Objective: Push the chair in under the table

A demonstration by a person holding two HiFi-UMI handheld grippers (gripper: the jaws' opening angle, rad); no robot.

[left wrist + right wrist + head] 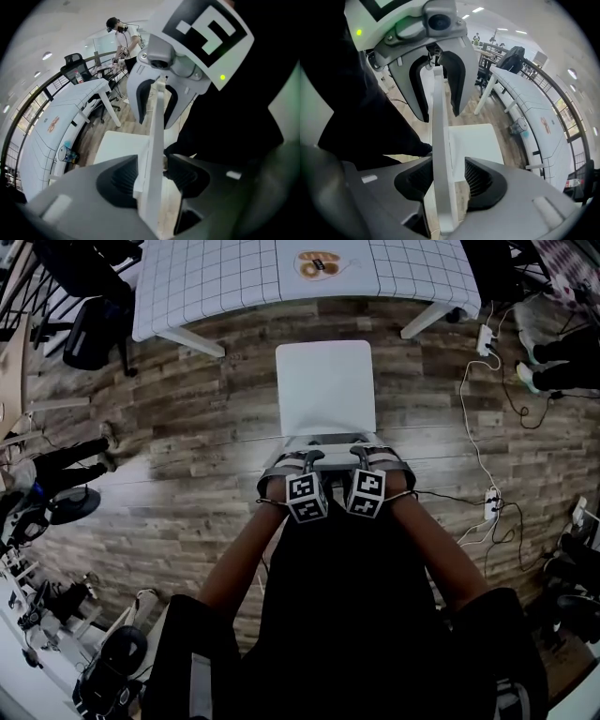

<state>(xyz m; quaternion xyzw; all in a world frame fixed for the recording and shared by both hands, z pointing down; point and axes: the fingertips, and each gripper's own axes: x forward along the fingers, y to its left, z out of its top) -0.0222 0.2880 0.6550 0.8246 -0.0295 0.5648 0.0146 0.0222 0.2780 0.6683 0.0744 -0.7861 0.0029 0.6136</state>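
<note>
A white chair stands on the wood floor, its seat short of the white gridded table ahead. Both grippers sit side by side on the top of its backrest. My left gripper is shut on the thin backrest edge, which runs up between its dark pads. My right gripper clamps the same edge a little to the right. Each gripper view shows the other gripper astride the backrest, with the seat beyond.
The table's legs flank the gap ahead of the chair. Cables and power strips lie on the floor at the right, near a person's feet. Dark office chairs stand at the left. A small cup rests on the table.
</note>
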